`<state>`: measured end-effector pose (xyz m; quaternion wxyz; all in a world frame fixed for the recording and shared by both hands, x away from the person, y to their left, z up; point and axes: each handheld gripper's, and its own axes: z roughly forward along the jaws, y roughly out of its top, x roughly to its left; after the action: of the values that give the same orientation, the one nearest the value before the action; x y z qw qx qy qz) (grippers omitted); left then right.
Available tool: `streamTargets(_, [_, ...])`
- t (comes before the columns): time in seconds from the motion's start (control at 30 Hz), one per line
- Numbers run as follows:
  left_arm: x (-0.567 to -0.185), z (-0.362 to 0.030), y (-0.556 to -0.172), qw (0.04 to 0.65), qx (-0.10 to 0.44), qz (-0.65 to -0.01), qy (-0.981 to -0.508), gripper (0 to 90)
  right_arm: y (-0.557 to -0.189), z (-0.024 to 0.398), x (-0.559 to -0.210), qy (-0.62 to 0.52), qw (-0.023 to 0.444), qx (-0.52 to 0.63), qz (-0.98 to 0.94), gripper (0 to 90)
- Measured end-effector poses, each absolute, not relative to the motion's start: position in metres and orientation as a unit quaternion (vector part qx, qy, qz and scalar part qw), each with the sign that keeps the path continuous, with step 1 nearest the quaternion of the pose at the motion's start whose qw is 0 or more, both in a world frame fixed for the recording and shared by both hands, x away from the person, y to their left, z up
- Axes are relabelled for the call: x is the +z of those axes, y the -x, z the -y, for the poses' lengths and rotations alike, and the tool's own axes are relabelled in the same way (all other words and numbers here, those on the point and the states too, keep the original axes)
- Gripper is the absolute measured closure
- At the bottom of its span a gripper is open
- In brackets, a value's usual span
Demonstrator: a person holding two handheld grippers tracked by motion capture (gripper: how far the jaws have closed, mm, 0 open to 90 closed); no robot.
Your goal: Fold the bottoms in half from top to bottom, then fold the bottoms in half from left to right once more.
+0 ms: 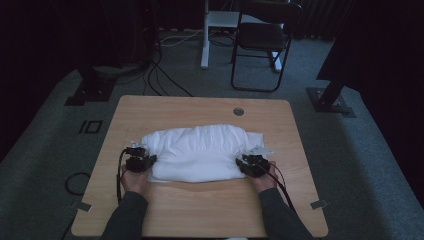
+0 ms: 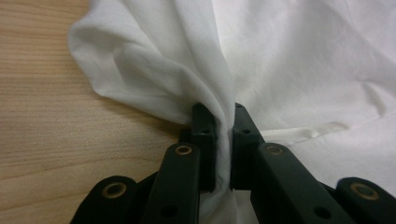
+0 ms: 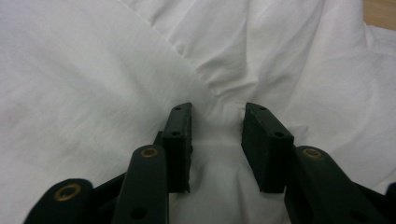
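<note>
The left gripper is clenched on a fold of the white cloth; in the left gripper view its two black jaws stand almost together and a thin ridge of fabric is squeezed between them. The right gripper has its jaws apart, with a bunch of cloth lying between them, and I do not see the pads pressing on it, so I judge it as released or not yet gripping. In the high view the left gripper sits at the left edge of the cloth and the right gripper at the right edge, each one in a hand of the person.

The cloth is a crumpled white pile in the middle of the wooden table, a little toward the person.

What could go wrong: if the person lifts now, only the left side has a firm hold, so the right side may slip out and the cloth would hang crooked. Also the left pinch takes only a narrow ridge, so a strong pull could drag it free
</note>
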<state>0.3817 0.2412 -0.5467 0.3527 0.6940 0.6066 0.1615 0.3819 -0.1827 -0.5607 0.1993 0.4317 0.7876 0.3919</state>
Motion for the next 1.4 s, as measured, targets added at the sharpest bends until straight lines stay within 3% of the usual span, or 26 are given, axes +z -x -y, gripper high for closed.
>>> streamTargets(0.23, [-0.532, -0.250, -0.377, 0.392, 0.160, -0.600, -0.679, 84.7, -0.382, 0.189, -0.537, -0.431, 0.201, 0.411, -0.777, 47.6])
streamTargets(0.6, [-0.503, -0.245, -0.374, 0.432, 0.172, -0.575, -0.674, 84.8, -0.380, 0.172, -0.501, -0.395, 0.210, 0.445, -0.776, 42.0])
streamTargets(1.0, [-0.472, -0.234, -0.373, 0.461, 0.187, -0.545, -0.675, 85.2, -0.385, 0.134, -0.507, -0.362, 0.180, 0.444, -0.800, 42.3])
streamTargets(1.4, [-0.441, -0.216, -0.371, 0.495, 0.197, -0.509, -0.676, 85.4, -0.399, 0.087, -0.543, -0.345, 0.157, 0.365, -0.850, 43.4])
